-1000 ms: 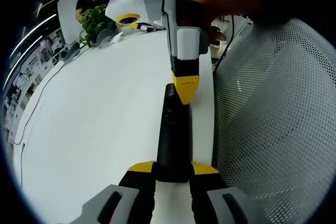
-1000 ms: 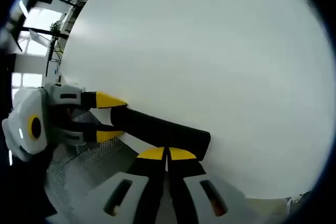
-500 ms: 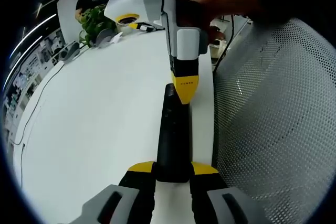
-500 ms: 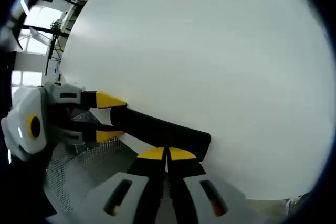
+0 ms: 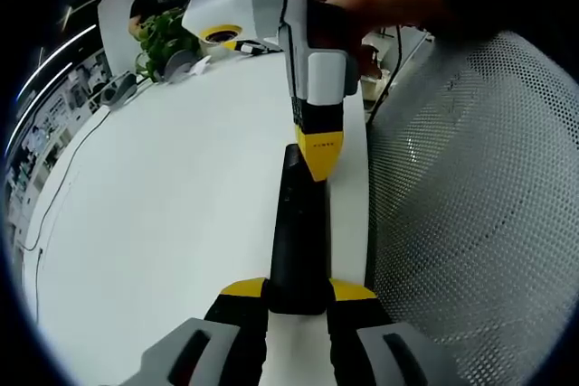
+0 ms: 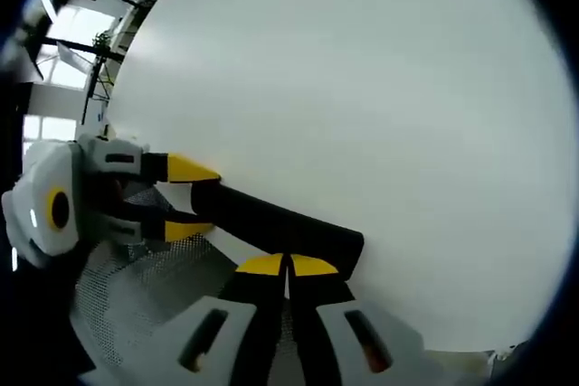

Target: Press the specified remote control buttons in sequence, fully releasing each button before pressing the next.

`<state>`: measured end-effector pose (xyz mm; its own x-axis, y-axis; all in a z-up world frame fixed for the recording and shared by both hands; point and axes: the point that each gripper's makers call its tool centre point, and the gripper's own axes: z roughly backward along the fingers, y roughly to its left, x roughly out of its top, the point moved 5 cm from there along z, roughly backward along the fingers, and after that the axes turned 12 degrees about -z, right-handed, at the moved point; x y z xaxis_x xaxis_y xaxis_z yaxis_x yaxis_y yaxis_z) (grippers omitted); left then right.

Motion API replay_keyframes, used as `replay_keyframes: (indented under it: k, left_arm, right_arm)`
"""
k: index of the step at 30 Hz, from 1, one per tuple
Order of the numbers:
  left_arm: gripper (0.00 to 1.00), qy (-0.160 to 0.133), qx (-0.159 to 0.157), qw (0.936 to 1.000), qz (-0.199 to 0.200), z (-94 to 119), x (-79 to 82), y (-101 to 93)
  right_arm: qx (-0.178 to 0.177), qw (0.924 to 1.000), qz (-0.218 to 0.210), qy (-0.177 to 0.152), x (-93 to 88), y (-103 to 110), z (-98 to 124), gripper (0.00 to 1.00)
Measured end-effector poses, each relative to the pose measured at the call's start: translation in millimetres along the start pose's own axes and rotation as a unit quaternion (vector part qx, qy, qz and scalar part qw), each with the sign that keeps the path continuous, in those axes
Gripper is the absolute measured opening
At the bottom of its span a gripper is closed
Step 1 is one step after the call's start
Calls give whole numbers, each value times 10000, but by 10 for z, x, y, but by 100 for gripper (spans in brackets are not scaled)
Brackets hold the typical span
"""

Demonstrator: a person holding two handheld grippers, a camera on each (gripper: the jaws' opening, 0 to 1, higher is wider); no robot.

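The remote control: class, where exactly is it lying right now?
In the left gripper view, the remote control lies on the white table near its right edge, clamped by the left gripper, with the right gripper on its far end.

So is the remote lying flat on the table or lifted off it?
Flat: the remote lies along the white table, its near end between the left gripper fingers.
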<state>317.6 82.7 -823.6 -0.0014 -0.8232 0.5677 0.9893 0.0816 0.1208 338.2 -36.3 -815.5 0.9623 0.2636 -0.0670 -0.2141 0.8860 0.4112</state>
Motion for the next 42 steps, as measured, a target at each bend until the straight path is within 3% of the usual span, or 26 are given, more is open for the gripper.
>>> replay_keyframes:
  k: [18, 42]
  left_arm:
    - [25, 20, 19, 10000, -52, 6, 1, 1]
    - [25, 10, -5, 10000, -43, -7, 9, 1]
  right_arm:
    - [-192, 9998, -1, 48, -20, -38, 26, 0]
    - [-151, 9998, -109, 63, -9, -53, 8, 0]
